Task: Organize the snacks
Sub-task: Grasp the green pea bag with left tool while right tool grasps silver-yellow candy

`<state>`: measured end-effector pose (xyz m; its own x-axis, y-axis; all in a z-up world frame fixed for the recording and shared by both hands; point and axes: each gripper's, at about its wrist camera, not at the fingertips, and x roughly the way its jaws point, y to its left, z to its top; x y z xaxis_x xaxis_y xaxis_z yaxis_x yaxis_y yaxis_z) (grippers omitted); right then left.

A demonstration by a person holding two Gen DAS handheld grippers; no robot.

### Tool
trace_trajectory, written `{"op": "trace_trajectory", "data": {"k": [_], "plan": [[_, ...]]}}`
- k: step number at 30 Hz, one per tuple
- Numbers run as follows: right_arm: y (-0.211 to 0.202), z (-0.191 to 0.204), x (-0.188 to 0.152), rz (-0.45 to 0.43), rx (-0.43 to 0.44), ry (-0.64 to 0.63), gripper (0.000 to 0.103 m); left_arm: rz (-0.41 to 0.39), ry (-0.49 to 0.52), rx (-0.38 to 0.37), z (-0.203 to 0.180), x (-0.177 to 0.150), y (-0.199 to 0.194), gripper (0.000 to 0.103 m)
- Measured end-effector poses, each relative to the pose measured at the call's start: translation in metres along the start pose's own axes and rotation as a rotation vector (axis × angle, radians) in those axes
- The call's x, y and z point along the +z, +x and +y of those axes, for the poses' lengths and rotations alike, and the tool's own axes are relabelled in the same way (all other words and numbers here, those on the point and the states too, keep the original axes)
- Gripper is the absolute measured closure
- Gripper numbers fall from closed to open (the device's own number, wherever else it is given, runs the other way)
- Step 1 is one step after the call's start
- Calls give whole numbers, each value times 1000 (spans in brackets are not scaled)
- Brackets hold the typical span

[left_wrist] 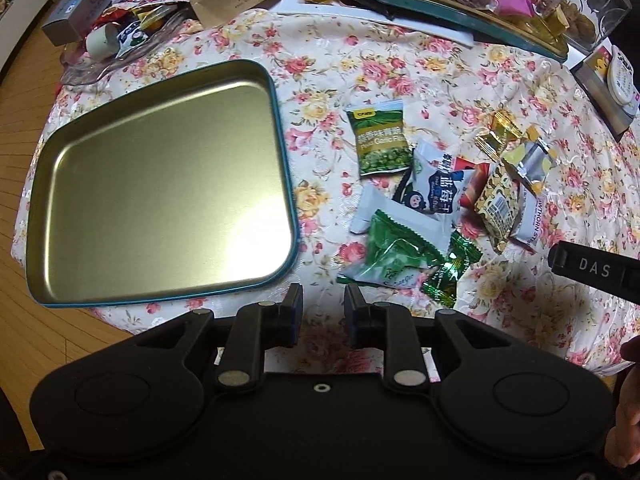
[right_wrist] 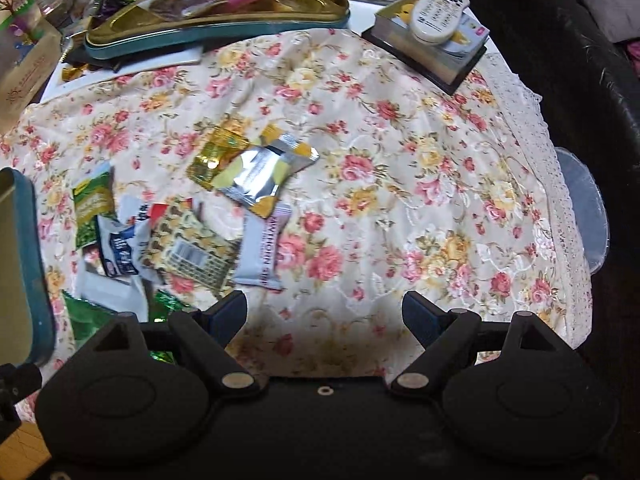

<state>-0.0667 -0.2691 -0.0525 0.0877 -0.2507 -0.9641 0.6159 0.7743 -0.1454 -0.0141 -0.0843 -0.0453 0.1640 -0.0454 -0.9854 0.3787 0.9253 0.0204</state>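
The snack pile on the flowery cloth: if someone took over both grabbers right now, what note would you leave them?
Left gripper: jaws partly open, nothing in them, above the cloth by the tin tray's near corner.
Right gripper: jaws wide open, nothing in them, above bare floral tablecloth.
Things: the tray holds no snacks. The snack packets lie in a loose pile on the cloth beside it, the green pea packet closest to the tray.
Done: nothing sorted yet.
Left: every packet in the pile.

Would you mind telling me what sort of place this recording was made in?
Most likely a home living or dining room: a floral tablecloth covers the table, a remote control lies on a book, and wooden flooring shows beside it.
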Motion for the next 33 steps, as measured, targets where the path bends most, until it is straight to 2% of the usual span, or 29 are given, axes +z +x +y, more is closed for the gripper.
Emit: {"op": "trace_trajectory", "data": {"k": [6, 13, 17, 21, 23, 26, 28, 33], "plan": [[0, -14, 0, 4, 39, 32, 14, 1, 19, -4, -13, 2, 3, 70], [-8, -15, 1, -27, 44, 52, 15, -43, 24, -11, -19, 2, -4, 70], [-23, -11, 1, -92, 62, 65, 15, -42, 2, -7, -14, 1, -5, 70], [-38, -2, -4, -183, 24, 24, 15, -22, -16, 6, -11, 1, -2, 70], [-41, -1, -6, -202, 38, 12, 15, -18, -17, -1, -11, 0, -3, 70], [-38, -8, -7, -164, 90, 38, 15, -20, -16, -5, -14, 0, -6, 70], [-33, -14, -7, -142, 117, 68, 21, -22, -8, -4, -18, 1, -6, 70], [-27, -18, 2, -84, 112, 80, 22, -14, 19, -6, -29, 12, -8, 70]]}}
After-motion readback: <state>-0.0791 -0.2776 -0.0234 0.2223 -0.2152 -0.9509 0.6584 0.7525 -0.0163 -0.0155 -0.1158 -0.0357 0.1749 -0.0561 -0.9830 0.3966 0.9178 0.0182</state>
